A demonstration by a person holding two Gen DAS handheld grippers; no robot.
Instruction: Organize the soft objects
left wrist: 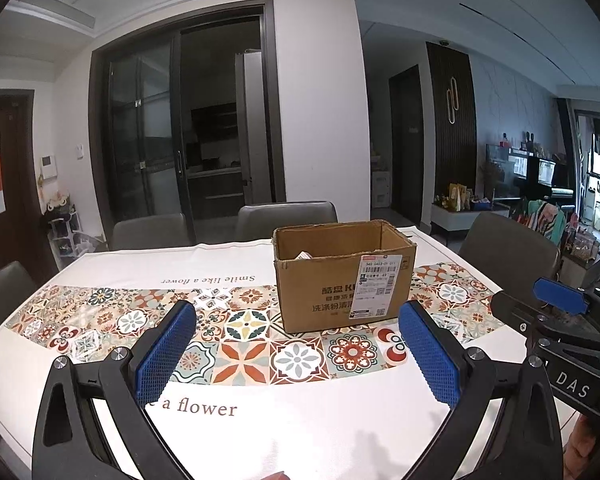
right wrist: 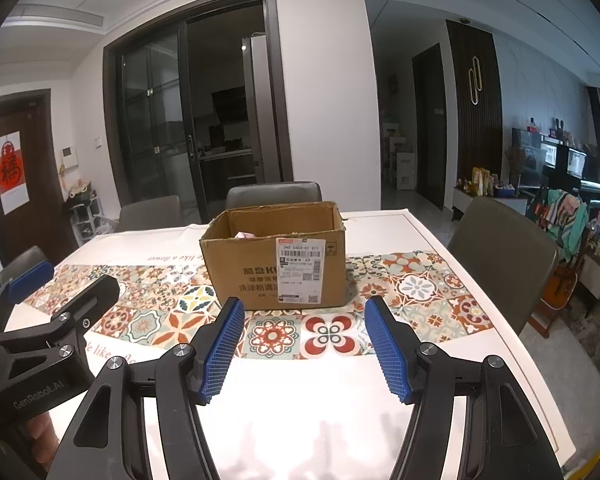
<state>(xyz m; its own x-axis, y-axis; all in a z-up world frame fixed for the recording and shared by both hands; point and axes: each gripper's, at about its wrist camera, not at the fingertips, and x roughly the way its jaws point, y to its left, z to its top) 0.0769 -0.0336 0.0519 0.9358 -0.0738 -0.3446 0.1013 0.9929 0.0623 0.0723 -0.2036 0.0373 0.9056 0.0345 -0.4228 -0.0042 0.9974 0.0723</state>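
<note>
Both claws hover empty above the worktop point(left wrist: 308, 432), side by side and aimed at the same cardboard box point(left wrist: 342, 276); the left claw point(left wrist: 296, 354) has its blue pads spread wide with nothing between them, and the right claw point(right wrist: 304, 350) is likewise spread, a little narrower, pinching nothing; the box stands open-topped on the patterned cloth point(right wrist: 276, 336), straight ahead of both and beyond their fingertips, its long side with the white label point(right wrist: 300, 270) turned toward them; in the left wrist view it sits slightly right of the centre line, in the right wrist view slightly left, so it lies between the two hands and neither looks clearly nearer; the soft things themselves are mostly out of sight; only a small pale scrap point(left wrist: 303, 256) shows over the near wall inside the box, and I cannot tell what it is; no loose soft item shows on the bare cloth between claws and box, so I judge either that most are already inside or that they lie outside both views; any next reach turns on that forward line to the box, over its near rim, and catching a pad on the ragged cardboard edge is the likely snag.
</note>
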